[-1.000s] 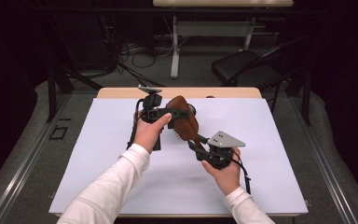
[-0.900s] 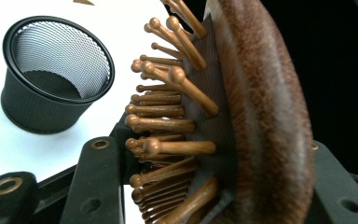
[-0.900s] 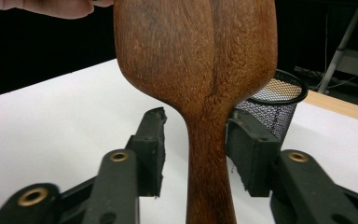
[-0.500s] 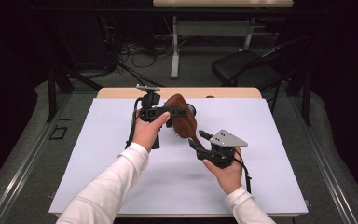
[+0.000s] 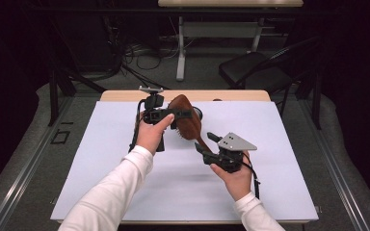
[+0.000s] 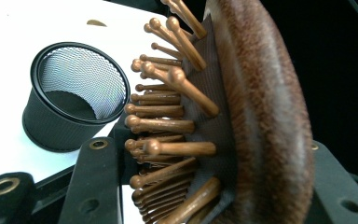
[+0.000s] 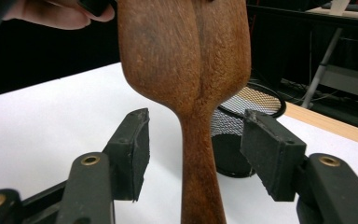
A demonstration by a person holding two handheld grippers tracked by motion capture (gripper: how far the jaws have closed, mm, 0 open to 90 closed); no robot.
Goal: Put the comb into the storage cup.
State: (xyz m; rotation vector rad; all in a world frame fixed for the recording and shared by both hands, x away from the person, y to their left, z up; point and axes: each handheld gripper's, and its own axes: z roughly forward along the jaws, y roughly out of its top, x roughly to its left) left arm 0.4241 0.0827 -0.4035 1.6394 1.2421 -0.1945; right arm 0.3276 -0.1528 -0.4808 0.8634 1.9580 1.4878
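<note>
Hairbrush, wooden, centre of high frame above white worktop: head clamped in left gripper; right gripper released, jaws straddling handle. Mesh cup upper left in left gripper view. Advice: lower handle-first, upright, into cup.

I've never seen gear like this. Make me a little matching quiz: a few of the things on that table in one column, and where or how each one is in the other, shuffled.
Things:
1. wooden hairbrush
2. mesh cup
3. left gripper
4. right gripper

States:
A. open, jaws either side of the brush's handle
B. shut on the brush's head
C. stands upright on the white table
D. held up off the table

Pairs: 1-D, 2-C, 3-B, 4-A
</note>
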